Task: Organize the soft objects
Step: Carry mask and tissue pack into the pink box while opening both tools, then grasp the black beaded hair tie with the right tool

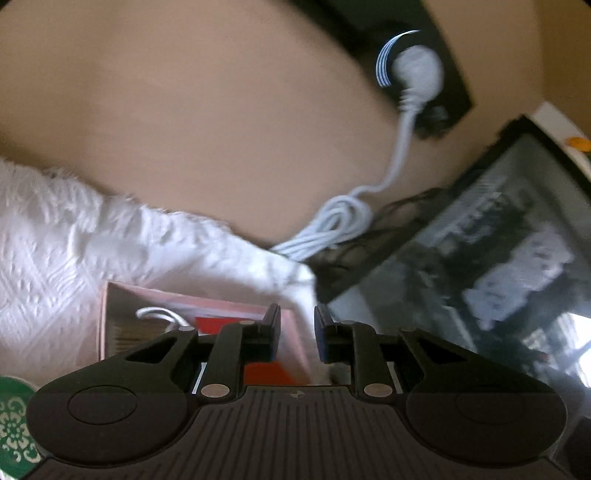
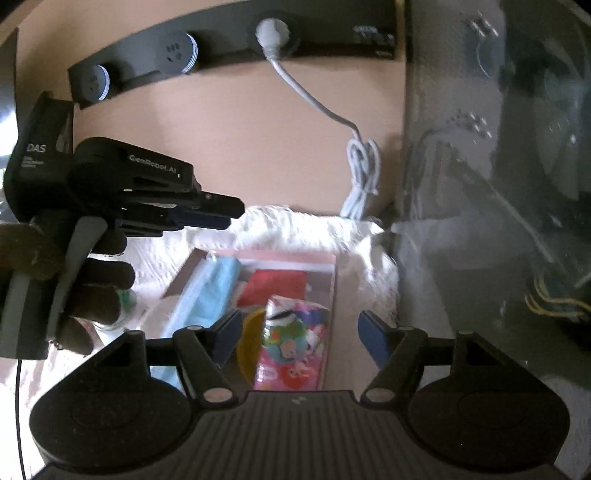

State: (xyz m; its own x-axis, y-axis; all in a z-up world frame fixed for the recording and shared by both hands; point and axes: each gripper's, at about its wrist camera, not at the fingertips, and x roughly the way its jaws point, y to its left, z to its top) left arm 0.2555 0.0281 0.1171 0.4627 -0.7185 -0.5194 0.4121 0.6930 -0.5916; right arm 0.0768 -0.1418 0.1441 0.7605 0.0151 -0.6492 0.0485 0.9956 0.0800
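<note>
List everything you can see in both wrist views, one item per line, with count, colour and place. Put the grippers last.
box: one, pale pink rim, on the white cloth, open at the top.
white cloth: one, white and textured, under and around the box.
blue soft item: one, light blue, along the box's left side.
red item: one, red, at the back of the box.
patterned soft toy: one, pink with cartoon prints, at the front of the box.
yellow item: one, yellow, left of the toy.
power strip: one, black, on the wall.
white plug: one, in the strip; its cable hangs bundled.
glass tank: one, clear, right.
left gripper: black, jaws nearly closed, empty.
right gripper: black, open over the box.
</note>
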